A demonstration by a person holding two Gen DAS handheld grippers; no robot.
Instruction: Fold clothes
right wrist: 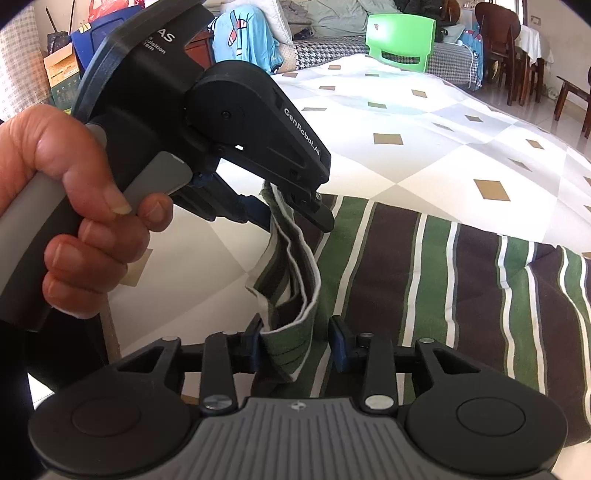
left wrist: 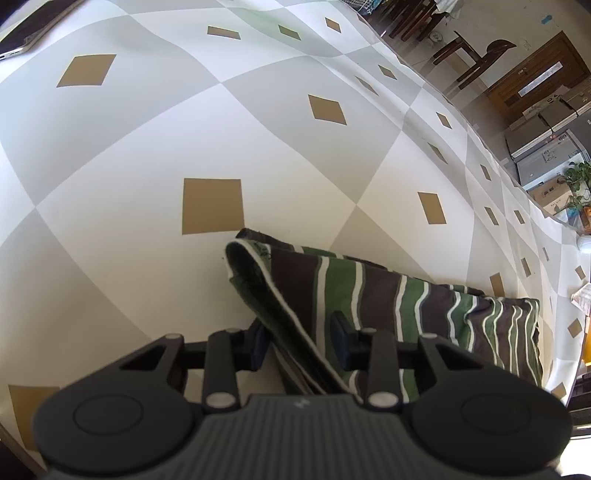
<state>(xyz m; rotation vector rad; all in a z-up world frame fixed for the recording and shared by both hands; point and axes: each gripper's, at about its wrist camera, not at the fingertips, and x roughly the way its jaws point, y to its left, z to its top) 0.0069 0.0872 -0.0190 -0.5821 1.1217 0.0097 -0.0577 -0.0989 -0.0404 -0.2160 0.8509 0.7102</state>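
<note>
There are two claws and one piece of clothing. The clothing is a striped cloth (right wrist: 424, 280) with green, brown and white stripes. It lies on a table (left wrist: 258, 122) with a cover of grey and white squares with small tan diamonds. In the right wrist view the cloth spreads over the near part of the table, out to the right.

The left claw (right wrist: 291, 206) has its two fingers around a folded edge of the cloth, and that edge is lifted off the table. In the left wrist view the cloth edge runs between the two pads, but there is room on both sides, so I cannot tell if it is squeezed tight. One hand (right wrist: 70, 206) holds the grey handle of this claw, with a finger on the trigger.

The right claw (right wrist: 295, 347) has its fingers on both sides of the same lifted edge, lower down. The left pad touches the cloth, and the right pad stands a little apart from it, so the claw looks partly open.

The left claw has white writing on its side that says "GenRobot.AI". More letters higher up end in "AS", and the small words below are cut off.

One phone (left wrist: 26, 29) lies at the far left corner of the table. One green chair (right wrist: 400, 38) stands past the far edge.
</note>
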